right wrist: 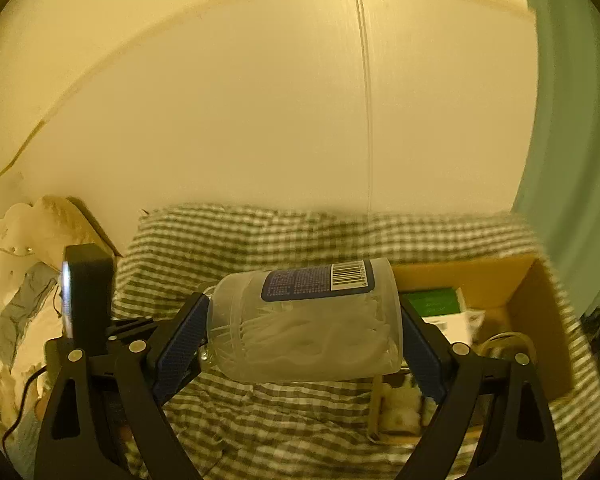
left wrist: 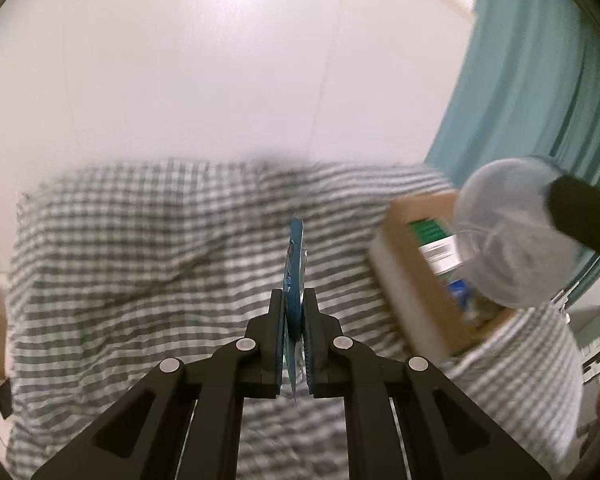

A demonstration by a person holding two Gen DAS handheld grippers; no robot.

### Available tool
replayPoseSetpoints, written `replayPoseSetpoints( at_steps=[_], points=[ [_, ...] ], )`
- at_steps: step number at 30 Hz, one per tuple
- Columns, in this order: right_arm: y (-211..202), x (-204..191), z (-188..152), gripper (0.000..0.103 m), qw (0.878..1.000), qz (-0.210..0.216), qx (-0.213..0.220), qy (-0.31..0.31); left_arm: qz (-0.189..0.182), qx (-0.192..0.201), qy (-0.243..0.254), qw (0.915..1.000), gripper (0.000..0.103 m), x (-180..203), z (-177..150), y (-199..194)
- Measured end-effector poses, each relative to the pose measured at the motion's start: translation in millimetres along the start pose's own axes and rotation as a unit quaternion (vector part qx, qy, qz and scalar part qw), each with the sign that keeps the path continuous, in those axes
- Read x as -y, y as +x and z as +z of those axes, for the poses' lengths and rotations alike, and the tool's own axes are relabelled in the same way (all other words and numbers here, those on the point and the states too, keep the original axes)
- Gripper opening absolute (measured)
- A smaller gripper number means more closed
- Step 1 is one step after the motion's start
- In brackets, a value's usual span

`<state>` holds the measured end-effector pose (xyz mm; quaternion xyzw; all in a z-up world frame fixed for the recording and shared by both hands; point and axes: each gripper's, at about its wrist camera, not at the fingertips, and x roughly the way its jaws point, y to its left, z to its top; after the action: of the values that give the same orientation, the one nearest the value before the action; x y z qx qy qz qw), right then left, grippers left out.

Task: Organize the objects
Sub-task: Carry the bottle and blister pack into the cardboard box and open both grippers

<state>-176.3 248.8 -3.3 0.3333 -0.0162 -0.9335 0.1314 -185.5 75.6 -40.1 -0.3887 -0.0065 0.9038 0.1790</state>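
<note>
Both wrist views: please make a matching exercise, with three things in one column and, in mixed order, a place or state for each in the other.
Things:
1. flat blue packet
2. clear cotton swab jar
3. cardboard box

Places or states:
A. lies open on the checked cloth
B. held edge-on in the left gripper
C. held sideways in the right gripper

Pairs: 1-B, 2-C, 3-A
</note>
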Motion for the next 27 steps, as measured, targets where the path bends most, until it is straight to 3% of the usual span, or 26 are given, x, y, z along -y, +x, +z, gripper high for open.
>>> replayPoseSetpoints(
  at_steps=[6, 12, 15, 22, 27],
  points=[
    [-73.5, -1.6, 17.5, 0.090, 0.998, -0.021, 0.019, -0.049, -0.009, 0.043, -0.016, 0.9989, 0.008, 38.6, 15.5, -70.2],
    [-119.1, 29.2, 38.3, 0.090, 0.996, -0.049, -0.001, -0.079, -0.030, 0.060, -0.017, 0.9976, 0.008, 78.5, 20.7, -89.3],
    [-119.4, 57.3, 34.2, 0.090, 0.995, -0.066, -0.007, -0.080, -0.036, 0.052, -0.008, 0.9979, 0.008, 102.0, 23.8, -77.7],
    [-62.2, 154.5, -1.9, 0.090, 0.996, -0.048, -0.070, 0.029, -0.053, 0.008, 0.000, 0.9986, 0.008, 143.1, 23.0, -1.4],
    [-36.3, 185.5, -10.1, 0.090, 0.994, -0.039, -0.079, 0.061, -0.064, -0.022, 0.022, 0.9975, 0.008, 171.2, 15.6, 48.2]
  ],
)
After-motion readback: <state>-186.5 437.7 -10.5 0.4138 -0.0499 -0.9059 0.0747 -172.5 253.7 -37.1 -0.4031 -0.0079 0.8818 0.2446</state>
